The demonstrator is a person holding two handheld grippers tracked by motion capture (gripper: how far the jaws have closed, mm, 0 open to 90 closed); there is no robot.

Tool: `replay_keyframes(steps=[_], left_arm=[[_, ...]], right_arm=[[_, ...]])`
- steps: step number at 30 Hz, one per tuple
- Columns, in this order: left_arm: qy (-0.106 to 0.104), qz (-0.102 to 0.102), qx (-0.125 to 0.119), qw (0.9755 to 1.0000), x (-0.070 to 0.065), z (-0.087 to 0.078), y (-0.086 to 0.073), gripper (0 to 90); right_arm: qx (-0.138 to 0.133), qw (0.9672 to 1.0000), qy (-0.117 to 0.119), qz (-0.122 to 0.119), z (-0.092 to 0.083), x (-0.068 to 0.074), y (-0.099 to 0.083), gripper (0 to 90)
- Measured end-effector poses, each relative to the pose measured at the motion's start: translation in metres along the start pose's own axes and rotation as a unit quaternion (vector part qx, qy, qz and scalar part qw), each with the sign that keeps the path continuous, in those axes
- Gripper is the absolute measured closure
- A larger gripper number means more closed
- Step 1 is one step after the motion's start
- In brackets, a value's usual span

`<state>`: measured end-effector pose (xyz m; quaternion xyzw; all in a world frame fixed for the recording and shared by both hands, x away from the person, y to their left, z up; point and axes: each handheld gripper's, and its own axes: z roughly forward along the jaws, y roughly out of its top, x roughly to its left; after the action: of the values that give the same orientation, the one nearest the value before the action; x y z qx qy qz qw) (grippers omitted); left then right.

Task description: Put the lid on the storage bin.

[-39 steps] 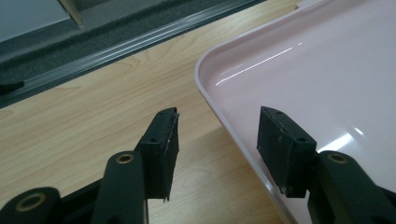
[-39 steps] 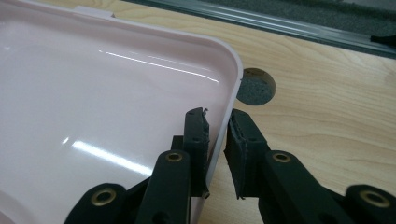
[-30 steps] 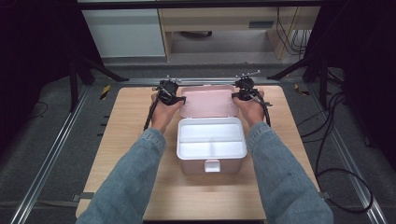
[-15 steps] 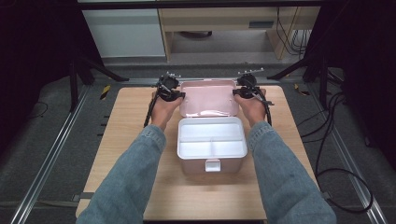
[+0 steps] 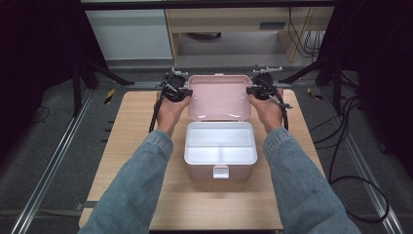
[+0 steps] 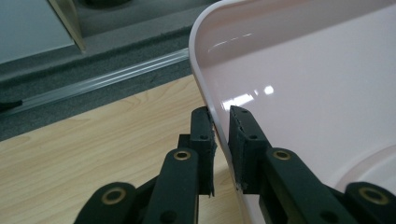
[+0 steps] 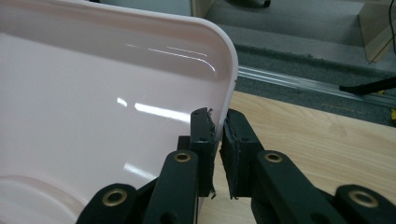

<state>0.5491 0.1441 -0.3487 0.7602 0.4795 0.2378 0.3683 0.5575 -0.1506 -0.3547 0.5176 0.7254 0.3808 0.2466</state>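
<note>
In the high view the pink lid (image 5: pixel 219 97) is tilted up behind the white box (image 5: pixel 220 148) on the bench (image 5: pixel 136 122), a gripper at each side edge. Left gripper view: the left gripper (image 6: pixel 221 122), jaws just closing, pinches the lid's rim. Right gripper view: the right gripper (image 7: pixel 218 123) is clenched on the opposite rim

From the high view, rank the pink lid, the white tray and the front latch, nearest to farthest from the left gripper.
1. Pink lid: its left edge is clamped in the left gripper.
2. White tray: in the box, toward the person.
3. Front latch: on the box's near wall, farthest.
</note>
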Motion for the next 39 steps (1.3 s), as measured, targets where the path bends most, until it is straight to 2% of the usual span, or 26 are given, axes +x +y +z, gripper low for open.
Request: replay_keyframes(steps=[6,11,18,22,26,28,30,32,37,38,39], left_arm=[[0.000,-0.007,-0.015,0.9999,0.002,-0.008,0.006,81.7],[-0.003,-0.002,-0.017,0.9998,0.002,-0.016,0.007,81.8],[0.001,0.005,-0.024,0.9997,-0.006,-0.032,0.007,82.6],[0.001,0.006,-0.030,0.9995,-0.009,-0.038,0.006,83.0],[-0.001,0.006,-0.034,0.9994,-0.011,-0.044,0.005,83.4],[-0.002,0.007,-0.036,0.9993,-0.012,-0.046,0.005,83.7],[-0.003,0.007,-0.038,0.9992,-0.013,-0.048,0.004,83.9],[-0.003,0.008,-0.040,0.9992,-0.013,-0.050,0.003,83.8],[-0.005,0.009,-0.054,0.9985,-0.016,-0.058,-0.004,82.4],[-0.007,0.011,-0.062,0.9980,-0.017,-0.060,-0.007,80.1],[-0.006,0.009,-0.066,0.9978,-0.018,-0.064,-0.010,74.0]], right_arm=[[-0.016,0.9999,-0.006,-0.003,-0.009,0.002,0.009,84.6],[-0.022,0.9997,-0.007,-0.012,-0.015,0.005,0.012,84.7],[-0.035,0.9992,-0.007,-0.020,-0.031,0.009,0.010,83.8],[-0.049,0.9987,-0.003,-0.016,-0.040,0.009,0.011,75.2],[-0.055,0.9984,-0.001,-0.011,-0.044,0.009,0.014,72.1],[-0.053,0.9986,-0.001,-0.008,-0.044,0.008,0.015,73.7],[-0.053,0.9986,0.005,-0.009,-0.044,0.009,0.016,79.2],[-0.054,0.9984,-0.003,-0.014,-0.046,0.011,0.016,84.6],[-0.075,0.9970,-0.005,-0.017,-0.058,0.016,0.010,86.1],[-0.082,0.9965,-0.005,-0.017,-0.061,0.017,0.007,86.2],[-0.089,0.9958,-0.004,-0.018,-0.065,0.019,0.004,86.3]])
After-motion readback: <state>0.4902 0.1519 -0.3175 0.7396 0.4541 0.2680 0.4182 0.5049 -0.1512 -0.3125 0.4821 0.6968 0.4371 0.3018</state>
